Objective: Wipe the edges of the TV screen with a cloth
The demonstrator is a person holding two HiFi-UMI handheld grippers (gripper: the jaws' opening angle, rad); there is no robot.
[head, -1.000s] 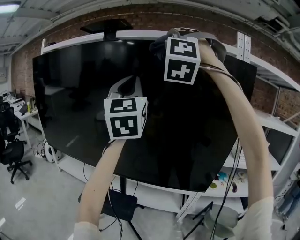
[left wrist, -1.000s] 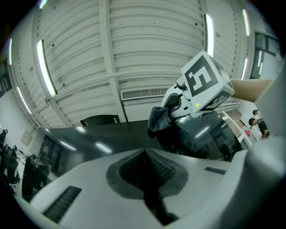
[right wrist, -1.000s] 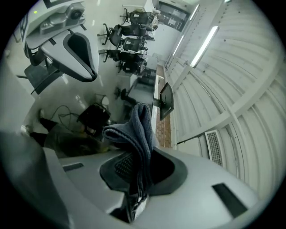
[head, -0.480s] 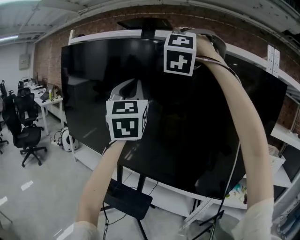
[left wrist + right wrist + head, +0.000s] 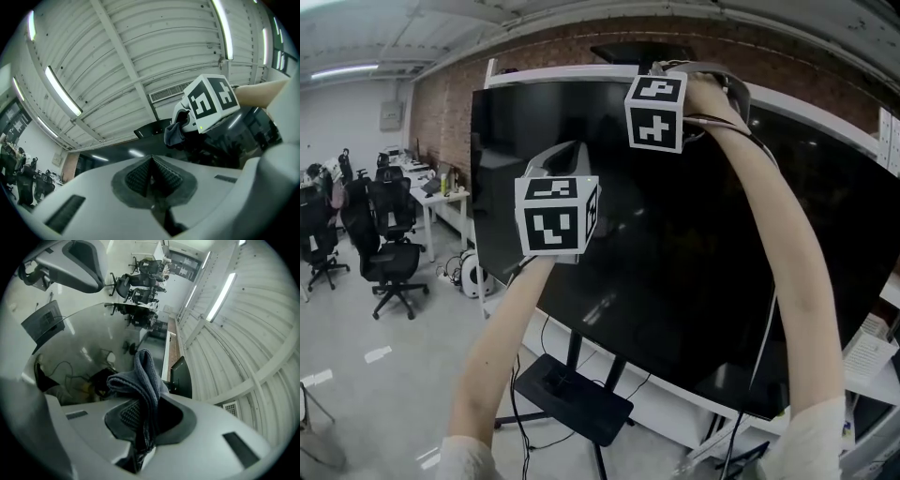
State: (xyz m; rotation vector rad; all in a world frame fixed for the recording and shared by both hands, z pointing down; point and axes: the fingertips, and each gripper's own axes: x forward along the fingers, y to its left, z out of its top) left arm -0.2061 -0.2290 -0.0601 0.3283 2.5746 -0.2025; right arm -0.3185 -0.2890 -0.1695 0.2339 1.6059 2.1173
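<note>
One TV screen (image 5: 694, 253). At its top edge the right claw (image 5: 142, 412) pinches one grey cloth (image 5: 144, 376). The left claw (image 5: 152, 176) is pressed together, empty.

cloth (image 5: 145, 376): grey, bunched, at top edge | TV screen (image 5: 675, 244): black, glossy

The grey floor (image 5: 394, 394) is bearing a black stand base (image 5: 574, 399), whose posts are holding up the TV screen (image 5: 675, 244); black office chairs (image 5: 392, 246) and a white desk (image 5: 442, 197) are standing leftward.
</note>
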